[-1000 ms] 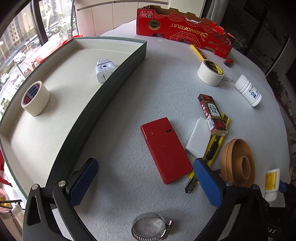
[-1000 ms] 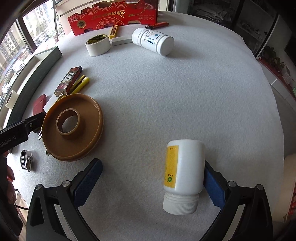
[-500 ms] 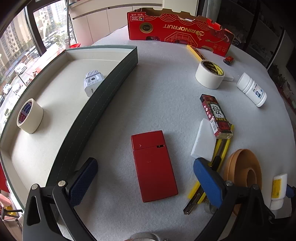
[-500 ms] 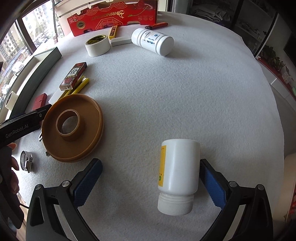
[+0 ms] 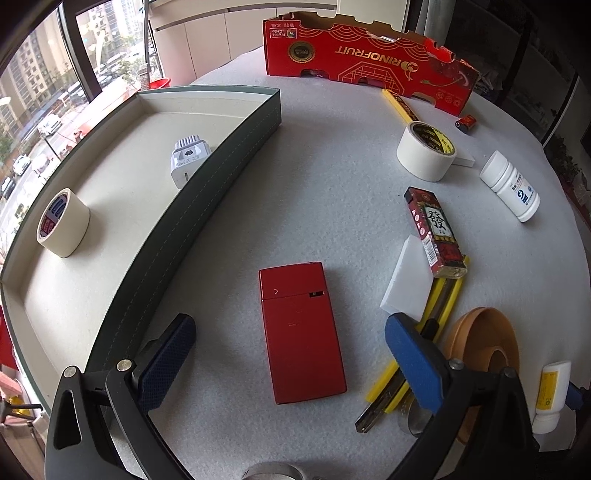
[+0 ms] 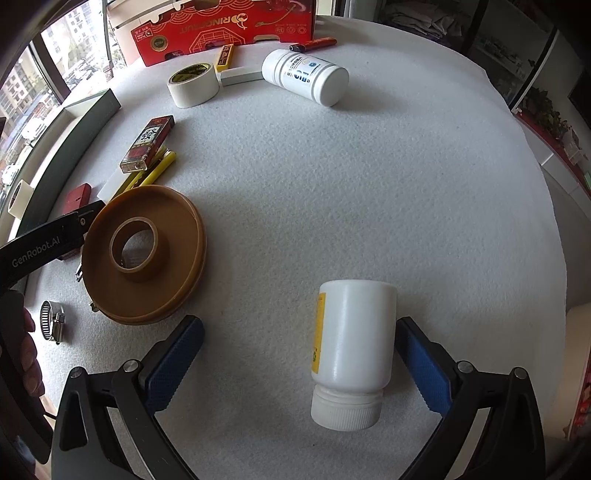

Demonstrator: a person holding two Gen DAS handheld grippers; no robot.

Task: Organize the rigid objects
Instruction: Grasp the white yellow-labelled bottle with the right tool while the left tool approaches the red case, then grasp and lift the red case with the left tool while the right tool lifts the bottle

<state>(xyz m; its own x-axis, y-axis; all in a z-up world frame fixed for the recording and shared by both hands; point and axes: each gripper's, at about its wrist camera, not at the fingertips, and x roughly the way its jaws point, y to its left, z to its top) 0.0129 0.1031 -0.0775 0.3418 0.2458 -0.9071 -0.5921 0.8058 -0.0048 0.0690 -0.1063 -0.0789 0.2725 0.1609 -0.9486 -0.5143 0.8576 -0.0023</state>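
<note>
Green-walled cream tray (image 5: 221,192) holds only a masking tape roll (image 5: 62,223) and a white plug adapter (image 5: 188,160); most clutter is left on the felt. Left gripper (image 5: 284,354) gapes over flat red case (image 5: 301,332); right gripper (image 6: 299,358) gapes around white plastic bottle (image 6: 351,347).

Round tabletop (image 6: 369,184) covered in pale grey felt. Large window (image 5: 44,99) on one side, daylight entering, street and tower blocks outside. White cabinets (image 5: 207,33) behind; dark shelving (image 6: 491,40) opposite.
</note>
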